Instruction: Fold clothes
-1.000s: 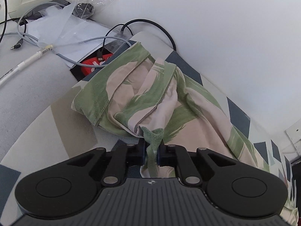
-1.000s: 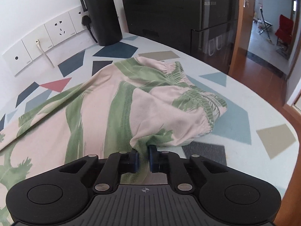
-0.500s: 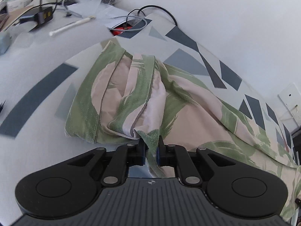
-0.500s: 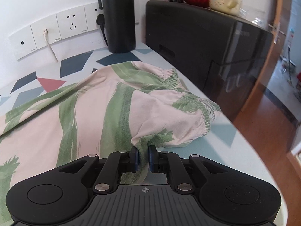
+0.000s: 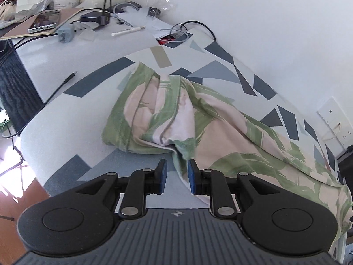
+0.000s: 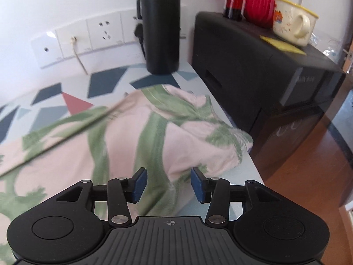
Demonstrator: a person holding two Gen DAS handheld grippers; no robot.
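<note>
Two downward wrist views, shared garment point(image 5: 220, 119)

The pink-and-green garment point(image 6: 123, 150) smears with motion in the right wrist view and runs off the left edge. The black flask point(image 6: 160, 24) loses its top at the frame. Clutter far along the counter point(image 5: 66, 50) is too small to identify.

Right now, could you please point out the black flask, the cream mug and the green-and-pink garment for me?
Black flask point(image 6: 162, 33): right wrist view, middle of its body.
Cream mug point(image 6: 286, 24): right wrist view, its patterned side.
Green-and-pink garment point(image 5: 220, 128): left wrist view, pink middle of the cloth.
</note>
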